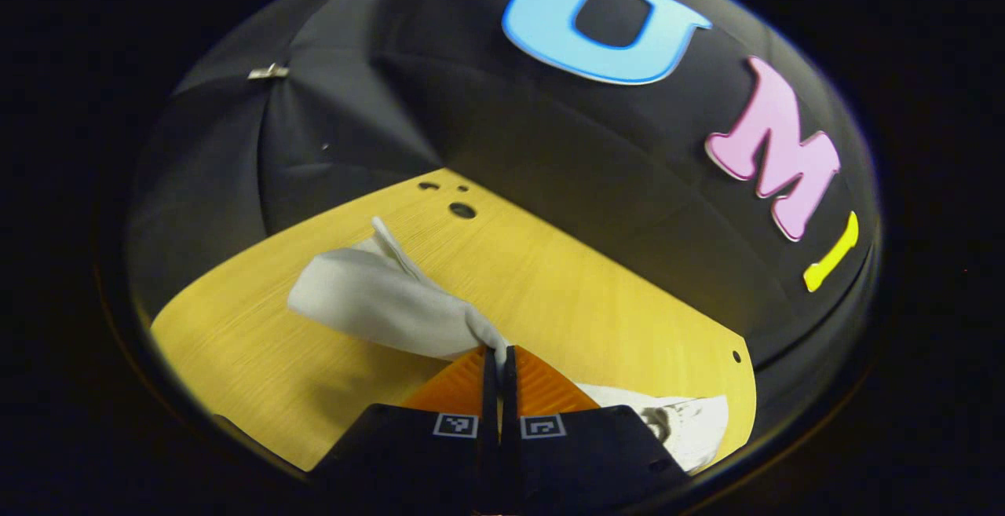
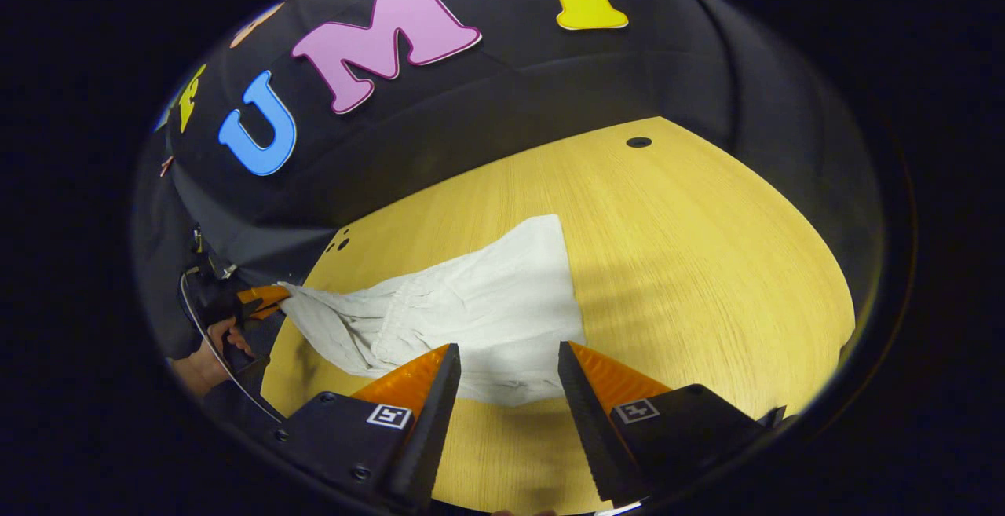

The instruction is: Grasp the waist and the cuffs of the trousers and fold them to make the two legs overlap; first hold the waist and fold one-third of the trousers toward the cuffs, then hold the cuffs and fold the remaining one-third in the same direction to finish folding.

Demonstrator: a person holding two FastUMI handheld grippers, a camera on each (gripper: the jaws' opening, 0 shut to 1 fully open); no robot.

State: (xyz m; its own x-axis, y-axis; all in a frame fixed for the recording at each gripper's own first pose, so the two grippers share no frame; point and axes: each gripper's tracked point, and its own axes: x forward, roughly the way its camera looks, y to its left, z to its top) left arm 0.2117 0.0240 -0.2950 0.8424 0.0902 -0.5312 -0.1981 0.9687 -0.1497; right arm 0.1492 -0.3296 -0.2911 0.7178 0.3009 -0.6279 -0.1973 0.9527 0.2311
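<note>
Pale off-white trousers lie on the yellow wooden table. In the left gripper view my left gripper is shut on a bunched end of the trousers, which is lifted off the table while the cloth trails away from the tips. The right gripper view shows that same left gripper far off at the left, pinching the stretched end of the cloth, with a hand behind it. My right gripper is open over the near edge of the trousers, nothing between its fingers.
The table top has small round holes near its far edge and another hole at the far right. The black cloth wall closes in behind the table. More pale cloth lies at the lower right of the left gripper view.
</note>
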